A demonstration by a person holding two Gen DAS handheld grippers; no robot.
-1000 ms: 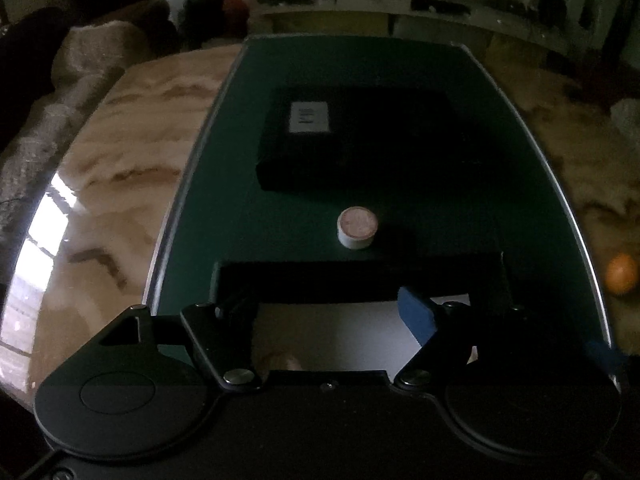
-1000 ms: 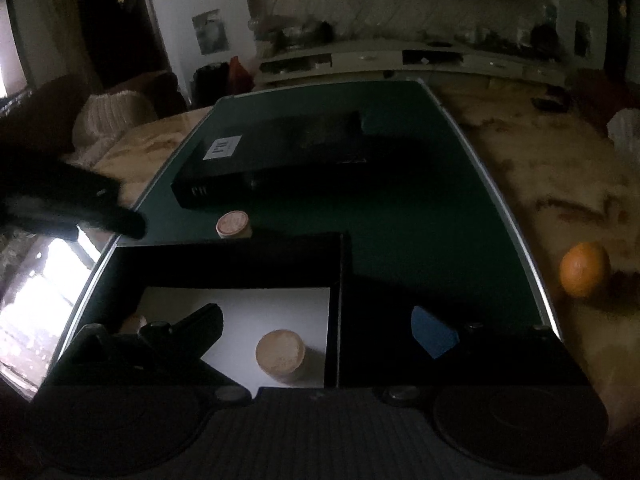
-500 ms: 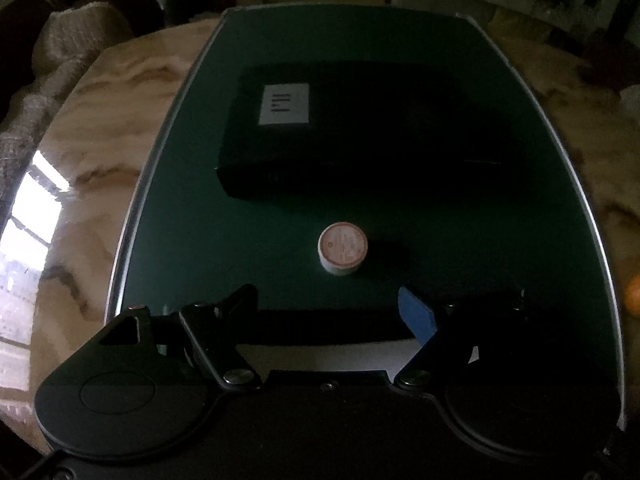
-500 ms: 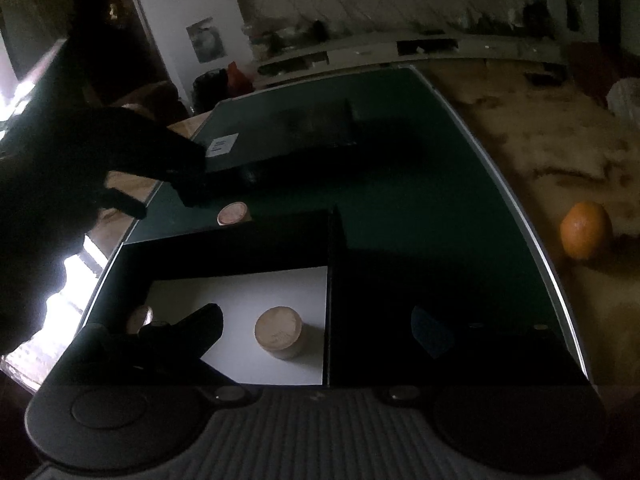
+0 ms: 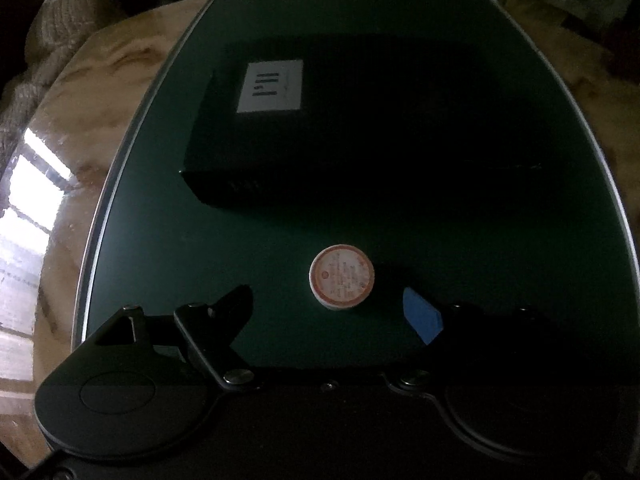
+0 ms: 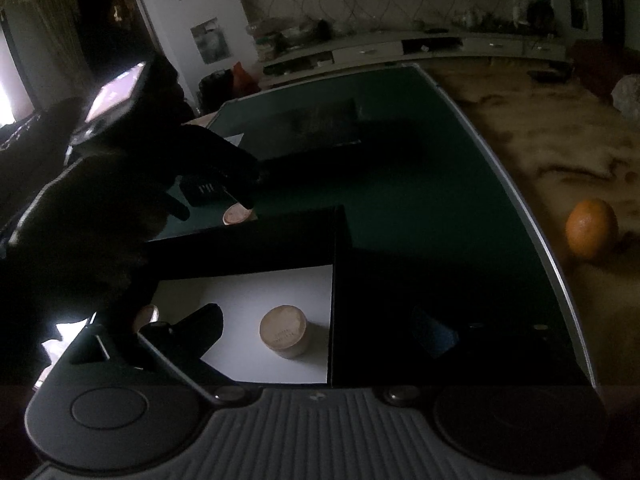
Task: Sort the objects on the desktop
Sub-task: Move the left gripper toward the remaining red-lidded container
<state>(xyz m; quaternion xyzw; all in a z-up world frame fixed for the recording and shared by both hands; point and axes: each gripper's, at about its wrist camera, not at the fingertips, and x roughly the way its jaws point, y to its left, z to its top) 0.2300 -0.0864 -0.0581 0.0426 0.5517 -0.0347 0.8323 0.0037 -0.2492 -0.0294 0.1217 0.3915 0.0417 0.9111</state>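
Left gripper [image 5: 332,312] pointing steeply down over a dark green mat [image 5: 500,240], fingers apart; its jaws have just been opening, and nothing is pressed between them. Small round white container [image 5: 342,276] with a reddish printed lid standing on the mat just ahead of the fingertips, roughly centred between the black left finger and the blue pad [image 5: 422,316] of the right finger, touching neither. Beyond the container, further ahead of the gripper, a flat black box [image 5: 360,132] with a white label [image 5: 272,86] at its near-left corner.

Right gripper [image 6: 324,332] held above an open black tray [image 6: 280,240] with a white floor, fingers apart and empty. Tan wooden cylinder [image 6: 284,336] standing inside the tray between the two fingers but closer to the left one, not gripped. Ahead and to the left, the left gripper appears as a dark silhouette over the same small container [image 6: 238,214], which sits on the mat just past the tray's far wall. Orange fruit [image 6: 591,229] lying on the marbled tabletop [image 6: 560,140], well to the right of the right gripper, off the mat.
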